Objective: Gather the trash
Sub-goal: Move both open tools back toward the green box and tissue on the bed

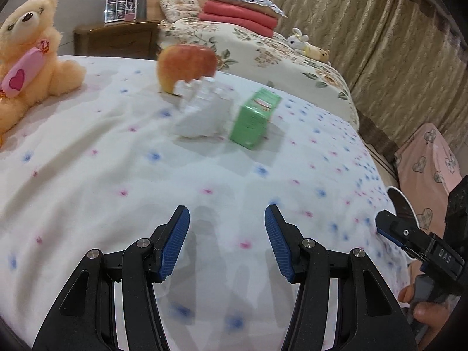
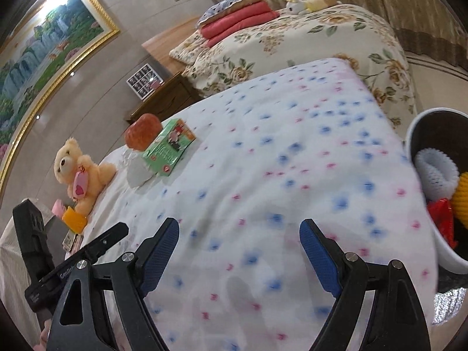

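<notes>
Both tools, left tool [image 1: 226, 245] and right tool [image 2: 239, 256], are spread and empty over the bed [image 1: 87, 161], ready to grab; crumpled tissue [image 1: 204, 117] and green box [image 1: 254, 118] lie centre frame, the bin [image 2: 421, 175] waiting at right edge

You are in a home bedroom: two beds stand side by side, one with a floral bedspread [image 2: 307, 38] and folded red blankets [image 1: 238, 19], a wooden nightstand [image 1: 115, 39], long curtains [image 1: 365, 29], and a teddy bear [image 1: 27, 67].
</notes>
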Demonstrator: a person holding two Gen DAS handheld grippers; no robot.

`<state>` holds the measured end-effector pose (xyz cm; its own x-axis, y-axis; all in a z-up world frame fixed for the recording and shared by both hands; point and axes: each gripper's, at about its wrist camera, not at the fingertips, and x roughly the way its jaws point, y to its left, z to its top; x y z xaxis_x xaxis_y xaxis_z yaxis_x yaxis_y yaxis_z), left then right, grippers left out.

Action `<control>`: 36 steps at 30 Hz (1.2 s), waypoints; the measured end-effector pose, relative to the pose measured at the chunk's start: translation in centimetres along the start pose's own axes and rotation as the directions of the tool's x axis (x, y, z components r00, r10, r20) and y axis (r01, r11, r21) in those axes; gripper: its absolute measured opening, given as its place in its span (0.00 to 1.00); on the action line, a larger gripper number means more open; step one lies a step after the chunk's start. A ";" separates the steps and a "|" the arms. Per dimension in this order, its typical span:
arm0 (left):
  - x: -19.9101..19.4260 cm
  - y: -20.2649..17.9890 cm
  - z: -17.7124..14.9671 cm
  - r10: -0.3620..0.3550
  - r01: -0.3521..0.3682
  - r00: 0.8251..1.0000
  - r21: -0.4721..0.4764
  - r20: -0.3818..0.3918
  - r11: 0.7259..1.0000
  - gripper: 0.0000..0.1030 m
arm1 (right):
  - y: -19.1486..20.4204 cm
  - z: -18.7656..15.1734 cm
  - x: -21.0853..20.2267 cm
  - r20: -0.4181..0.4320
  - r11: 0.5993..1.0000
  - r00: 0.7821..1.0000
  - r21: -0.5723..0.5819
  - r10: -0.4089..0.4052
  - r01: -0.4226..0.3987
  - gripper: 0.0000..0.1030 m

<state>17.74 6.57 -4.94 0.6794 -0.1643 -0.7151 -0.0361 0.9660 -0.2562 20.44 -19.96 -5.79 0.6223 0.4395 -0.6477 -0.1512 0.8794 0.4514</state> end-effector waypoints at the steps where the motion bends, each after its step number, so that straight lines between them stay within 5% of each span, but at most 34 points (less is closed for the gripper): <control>1: 0.1 0.4 0.3 0.006 -0.006 1.000 -0.001 0.004 1.000 0.53 | 0.2 0.1 0.2 -0.001 1.000 1.000 -0.003 0.002 -0.002 0.84; 9: 1.7 2.8 3.3 0.046 -0.047 0.999 0.024 0.026 0.999 0.53 | 2.2 0.8 2.5 -0.023 1.000 1.000 -0.023 0.015 -0.016 0.84; 22: 5.3 3.5 8.1 -0.011 0.009 1.000 0.137 0.015 0.990 0.54 | 4.1 2.5 5.5 -0.037 1.000 0.999 -0.018 0.004 -0.004 0.84; 23: 5.5 3.5 8.1 -0.021 0.019 1.000 0.146 0.011 0.989 0.52 | 4.2 2.6 5.7 -0.037 1.000 0.999 -0.018 0.001 -0.002 0.84; 26: 6.0 3.4 8.1 -0.066 0.068 0.998 0.164 -0.018 0.984 0.27 | 4.8 2.9 6.3 -0.034 1.000 0.999 -0.021 -0.006 0.005 0.84; 36: 2.9 6.5 6.4 -0.059 0.057 0.998 0.052 0.036 0.997 0.24 | 9.3 3.2 9.8 -0.036 0.996 0.999 -0.085 -0.011 0.008 0.84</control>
<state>24.16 13.61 -4.48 0.7061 -0.2133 -0.6752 0.0410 0.9643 -0.2618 27.57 -8.08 -6.02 0.5959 0.4360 -0.6744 -0.2113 0.8953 0.3920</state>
